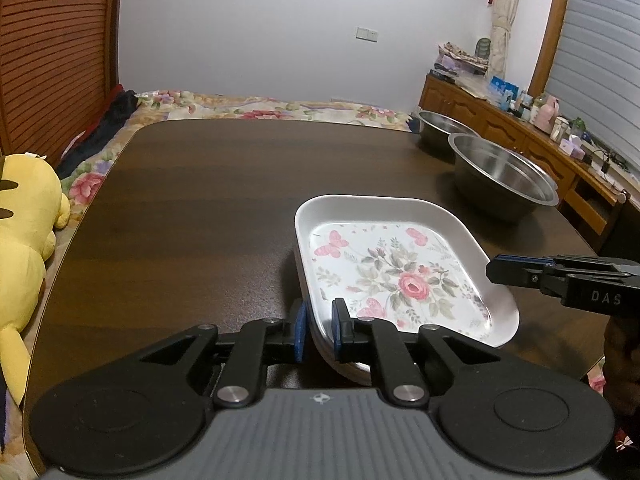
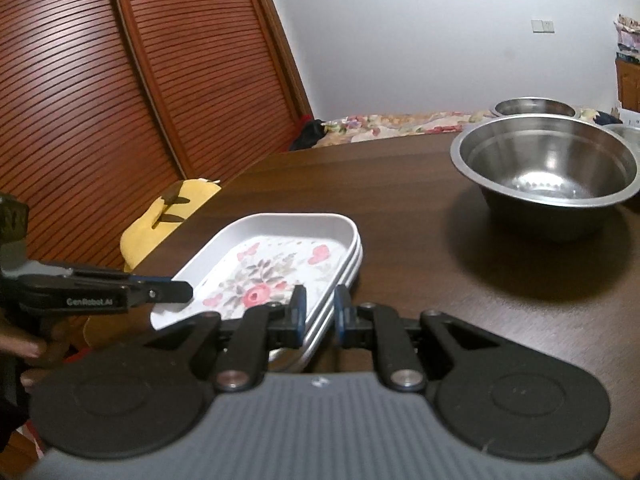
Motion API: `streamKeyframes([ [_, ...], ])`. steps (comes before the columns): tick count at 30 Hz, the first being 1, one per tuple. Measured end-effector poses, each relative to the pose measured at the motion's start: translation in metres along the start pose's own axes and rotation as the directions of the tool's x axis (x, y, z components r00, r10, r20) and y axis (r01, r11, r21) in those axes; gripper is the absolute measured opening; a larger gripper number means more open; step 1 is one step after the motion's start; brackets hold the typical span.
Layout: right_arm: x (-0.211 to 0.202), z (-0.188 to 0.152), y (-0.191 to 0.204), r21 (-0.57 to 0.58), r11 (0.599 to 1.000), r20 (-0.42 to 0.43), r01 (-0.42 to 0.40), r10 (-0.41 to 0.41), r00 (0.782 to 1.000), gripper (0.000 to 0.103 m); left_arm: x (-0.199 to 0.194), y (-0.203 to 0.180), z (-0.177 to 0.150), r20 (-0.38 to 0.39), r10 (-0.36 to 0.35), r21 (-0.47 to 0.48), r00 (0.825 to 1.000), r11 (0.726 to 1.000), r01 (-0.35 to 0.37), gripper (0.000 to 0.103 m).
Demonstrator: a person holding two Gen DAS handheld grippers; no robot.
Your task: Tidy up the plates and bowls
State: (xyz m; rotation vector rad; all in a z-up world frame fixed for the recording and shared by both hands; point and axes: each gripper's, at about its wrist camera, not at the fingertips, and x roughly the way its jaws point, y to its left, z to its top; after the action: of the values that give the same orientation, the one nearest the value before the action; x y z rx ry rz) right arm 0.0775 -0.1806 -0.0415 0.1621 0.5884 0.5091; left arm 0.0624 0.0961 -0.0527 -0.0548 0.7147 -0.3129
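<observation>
A yellow plush toy [image 1: 24,216] lies off the left edge of the dark wooden table [image 1: 200,200]. The left gripper [image 1: 319,330] has its jaws drawn narrow, clamped on the near left rim of the stacked floral plates [image 1: 392,272], one blue pad outside the wall, one inside. The stack sits on the table near its front edge; the right wrist view shows at least two rims nested. The right gripper [image 2: 319,312] is likewise closed to a narrow gap on the stack's near right rim, a finger on each side. Farther right stands a large steel bowl [image 1: 502,176], well apart from the plates, with a smaller steel bowl [image 1: 442,128] just behind it.
</observation>
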Motion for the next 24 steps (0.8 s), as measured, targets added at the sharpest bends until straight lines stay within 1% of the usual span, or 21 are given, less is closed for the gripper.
streamKeyframes([
  [1,0.0,0.0,0.0,-0.005,1.0,0.0,0.005,-0.005,1.0,0.021,0.0,0.0,0.0,0.0,0.001,0.0,1.0,1.0,-0.001,0.014],
  [2,0.001,0.0,0.0,-0.009,1.0,-0.001,0.015,-0.015,1.0,0.028,0.0,0.0,0.0,0.0,0.0,0.0,1.0,1.0,0.0,0.014],
  [3,0.002,-0.001,0.001,-0.011,1.0,-0.004,0.025,-0.025,1.0,0.029,0.0,0.0,0.0,0.0,-0.001,0.0,1.0,1.0,0.001,0.015],
  [6,0.004,-0.003,-0.001,0.01,1.0,-0.011,0.012,-0.012,1.0,0.029,0.001,0.001,-0.001,-0.001,-0.002,-0.003,1.0,1.0,0.002,0.015],
  [9,0.007,-0.004,0.001,0.005,1.0,-0.019,0.01,-0.01,1.0,0.029,0.001,0.001,-0.001,-0.003,-0.001,-0.006,1.0,1.0,0.001,0.016],
  [13,0.009,-0.004,0.005,-0.006,1.0,-0.02,0.007,-0.007,1.0,0.023,0.0,-0.002,0.0,0.005,0.007,-0.004,1.0,1.0,-0.007,0.016],
  [16,0.011,-0.003,0.007,-0.021,1.0,-0.019,0.017,-0.017,1.0,0.022,-0.001,-0.002,0.002,0.008,0.008,0.0,1.0,1.0,-0.008,0.016],
  [24,0.005,-0.002,0.001,0.0,1.0,-0.003,0.009,-0.009,1.0,0.022,-0.003,-0.004,0.008,0.023,0.024,-0.001,0.999,1.0,-0.024,0.016],
])
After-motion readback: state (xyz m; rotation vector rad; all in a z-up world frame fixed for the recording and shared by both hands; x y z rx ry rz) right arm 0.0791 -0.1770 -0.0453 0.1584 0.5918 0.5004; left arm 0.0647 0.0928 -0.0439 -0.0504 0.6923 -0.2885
